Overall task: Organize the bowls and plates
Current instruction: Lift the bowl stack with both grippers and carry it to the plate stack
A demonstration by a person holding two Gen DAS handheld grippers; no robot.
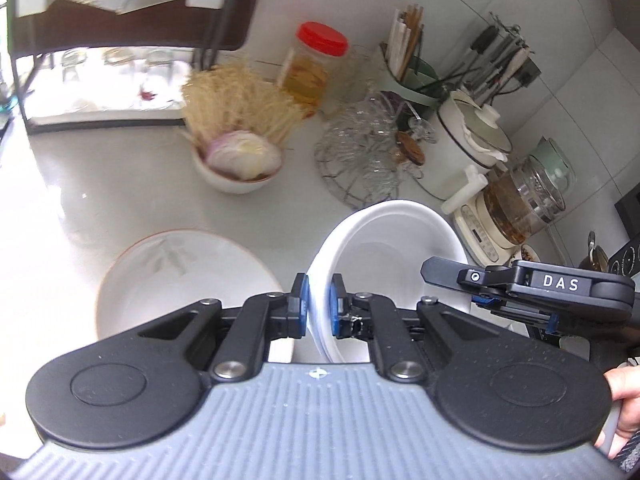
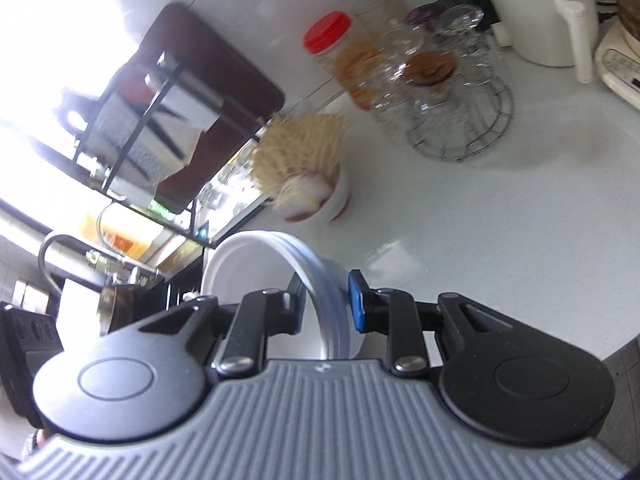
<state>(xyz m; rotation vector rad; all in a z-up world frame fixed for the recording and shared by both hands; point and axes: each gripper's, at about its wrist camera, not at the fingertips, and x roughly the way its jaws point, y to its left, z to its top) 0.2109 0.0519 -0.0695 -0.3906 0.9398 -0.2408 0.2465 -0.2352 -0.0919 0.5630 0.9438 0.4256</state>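
Above the white counter, both grippers clamp one white bowl on edge: left gripper pinching its near rim, right gripper gripping the opposite rim, beside the leaf-patterned plate.

Counter, white. Ahead and left of claw: noodle bundle with a cut onion. Straight ahead, farther back: red-lidded jar. Ahead, slightly right: wire rack of glass cups. Far right: white pot, glass kettle, chopstick holder.
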